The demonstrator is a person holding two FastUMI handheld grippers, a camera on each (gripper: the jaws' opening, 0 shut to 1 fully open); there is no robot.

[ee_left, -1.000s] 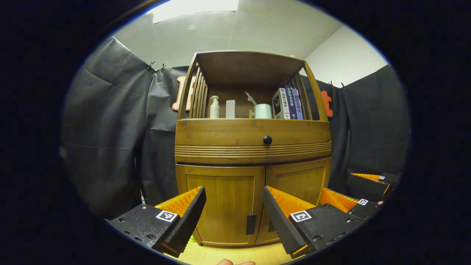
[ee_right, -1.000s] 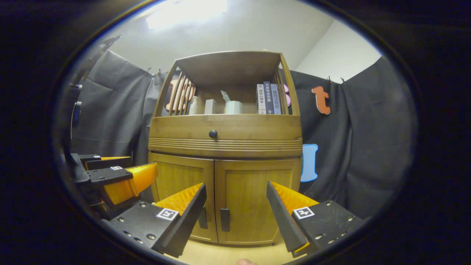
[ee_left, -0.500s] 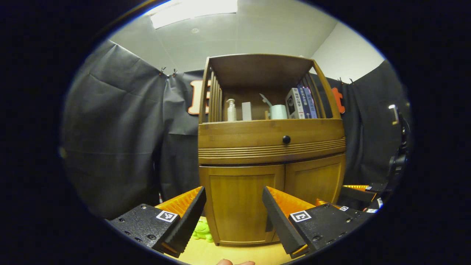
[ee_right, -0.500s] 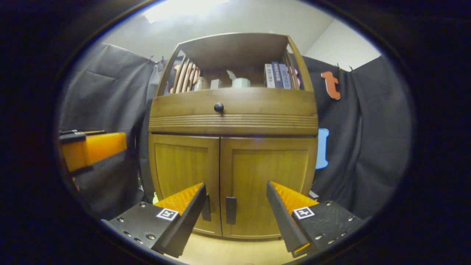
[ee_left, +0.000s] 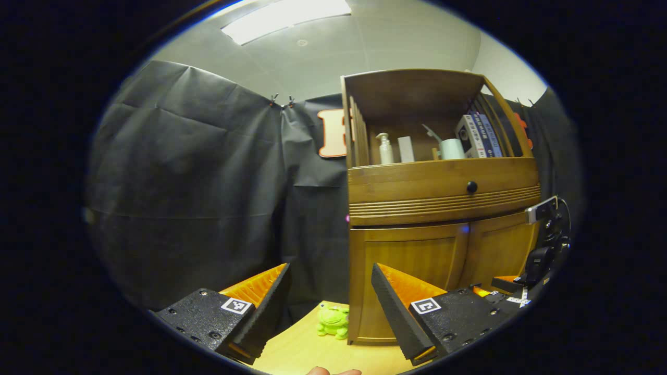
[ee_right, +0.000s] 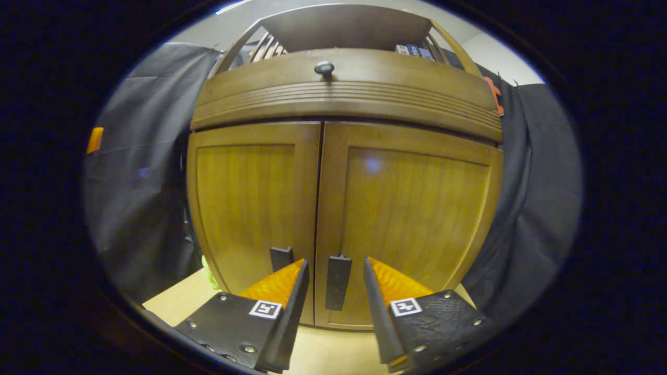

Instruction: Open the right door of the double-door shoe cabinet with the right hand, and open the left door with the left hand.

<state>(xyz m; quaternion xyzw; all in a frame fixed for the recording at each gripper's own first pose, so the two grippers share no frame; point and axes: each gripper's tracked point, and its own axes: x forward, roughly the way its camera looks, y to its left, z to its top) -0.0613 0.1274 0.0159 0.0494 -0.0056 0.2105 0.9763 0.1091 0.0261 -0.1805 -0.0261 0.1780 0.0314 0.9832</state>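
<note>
Right gripper [ee_right: 336,284]: I see my jaws apart, straddling the right handle [ee_right: 337,281], not touching.
Left gripper [ee_left: 331,307]: mine spread wide, left of the cabinet [ee_left: 437,208].
Doors: both closed.

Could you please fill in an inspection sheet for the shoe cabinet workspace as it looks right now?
Surface: light wooden floor under the cabinet, bare where seen.
Job's things: shoe cabinet with left door and right door both closed; right door handle upright, left door handle partly hidden.
Clutter: green toy frog on the floor by the cabinet's left corner; pump bottle, books and a white cup on the open shelf.
Grippers: right gripper open, its fingers either side of the right door handle, not pressing it; left gripper open, off to the left of the cabinet.
Cables: nothing seen.
Surroundings: black cloth wall, ceiling light.
</note>
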